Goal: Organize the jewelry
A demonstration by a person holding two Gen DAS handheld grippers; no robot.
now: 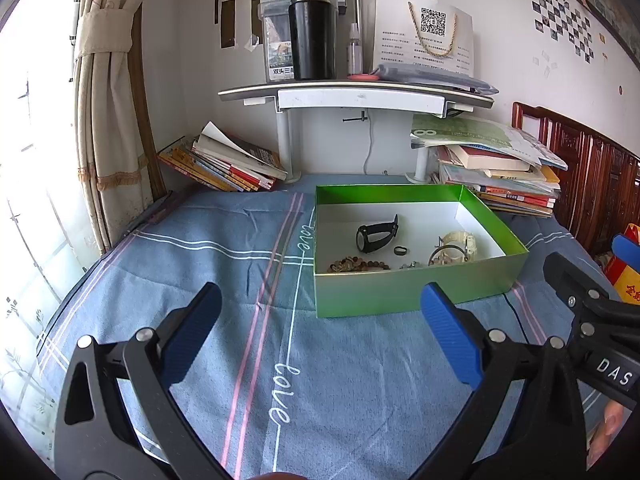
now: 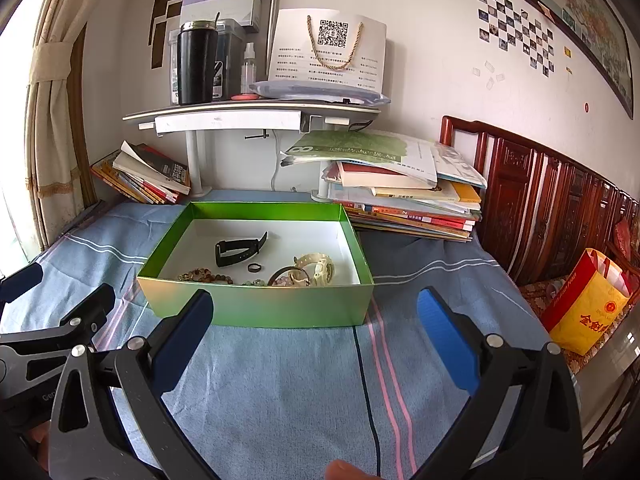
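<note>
A green box [image 1: 400,292] [image 2: 256,304] with a white floor sits on the blue cloth. Inside lie a black watch [image 1: 376,234] [image 2: 238,250], a cream watch [image 1: 460,242] [image 2: 316,268], a dark ring [image 1: 401,251] [image 2: 255,267], a brown bead bracelet [image 1: 356,265] [image 2: 206,276] and some small beads [image 1: 412,265]. My left gripper [image 1: 320,332] is open and empty, in front of the box and to its left. My right gripper [image 2: 316,336] is open and empty, just before the box's front wall. The right gripper also shows at the right edge of the left wrist view [image 1: 592,308].
Book stacks lie behind the box at left [image 1: 224,164] and right [image 1: 500,168]. A white shelf [image 1: 356,94] above holds a black tumbler [image 1: 312,36]. A wooden headboard [image 2: 552,200] and a yellow-red bag [image 2: 588,304] are at the right. A dark cable [image 2: 366,380] runs over the cloth.
</note>
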